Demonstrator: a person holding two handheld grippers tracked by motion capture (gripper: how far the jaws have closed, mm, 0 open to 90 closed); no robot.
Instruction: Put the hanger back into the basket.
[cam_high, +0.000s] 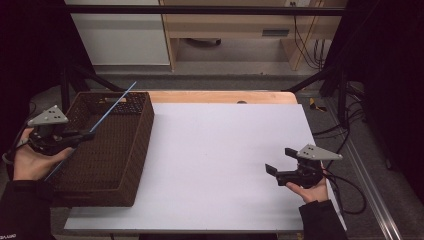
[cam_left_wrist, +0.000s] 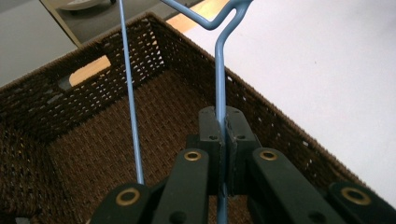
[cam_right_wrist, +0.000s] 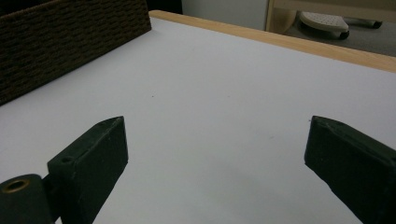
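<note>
Hanger (cam_left_wrist: 219, 84): we are clamping its blue wire in the left gripper (cam_left_wrist: 226, 135), over the basket (cam_left_wrist: 116, 135).
Progress: we are judging it picked up, lowering inside left.
Right gripper (cam_right_wrist: 215, 154): we are holding it wide, empty.

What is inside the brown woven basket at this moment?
Over the basket the left gripper holds a blue wire hanger, which hangs partly inside it. The woven floor seen around the hanger is bare. The near part of the floor is covered by the gripper.
</note>
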